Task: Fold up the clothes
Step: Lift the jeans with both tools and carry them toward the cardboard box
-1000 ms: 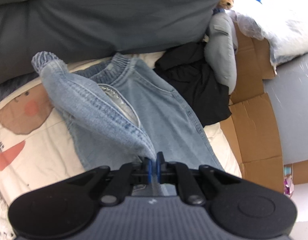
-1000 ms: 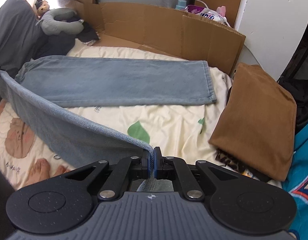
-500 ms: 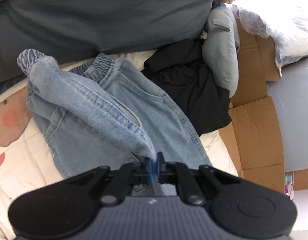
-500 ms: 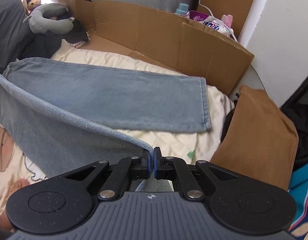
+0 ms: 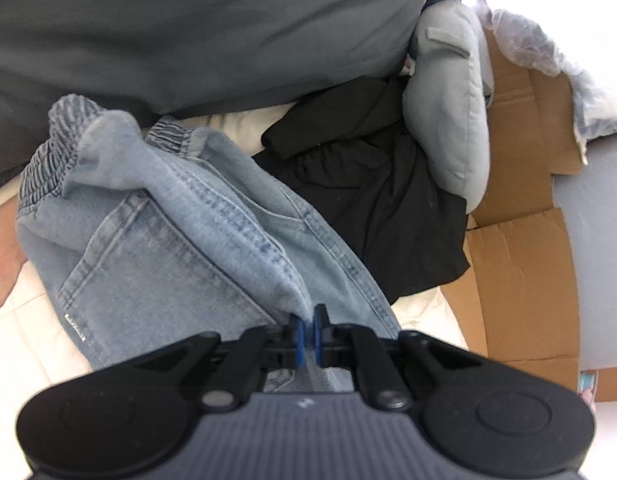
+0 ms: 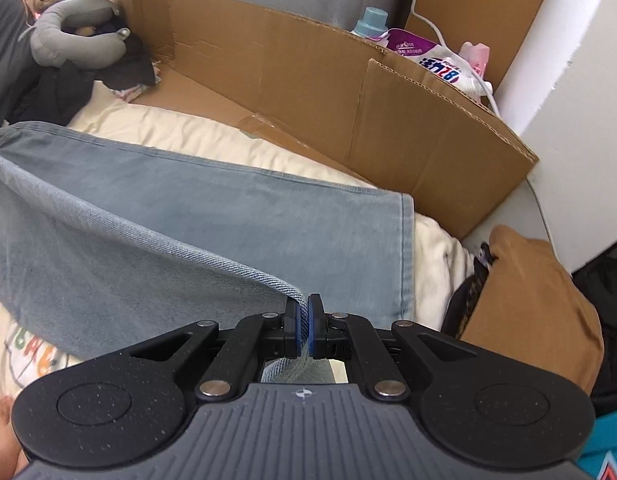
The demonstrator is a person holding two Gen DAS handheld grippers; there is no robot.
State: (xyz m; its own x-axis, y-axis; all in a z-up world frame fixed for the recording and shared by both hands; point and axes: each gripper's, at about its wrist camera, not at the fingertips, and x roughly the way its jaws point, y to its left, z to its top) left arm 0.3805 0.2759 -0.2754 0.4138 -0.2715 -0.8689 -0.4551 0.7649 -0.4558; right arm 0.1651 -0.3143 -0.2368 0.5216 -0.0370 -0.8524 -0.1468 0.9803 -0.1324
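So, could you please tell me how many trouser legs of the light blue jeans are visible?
2: one leg lies flat on the bed; the other hangs lifted from the right gripper.

Light blue jeans (image 5: 212, 240) are lying on the cream bed (image 6: 212, 136), their elastic waistband bunching near the dark pillow. One leg (image 6: 236, 216) is stretching flat across the bed, hem toward the brown cushion. The other leg's edge is hanging lifted over it, the denim draping in a fold.
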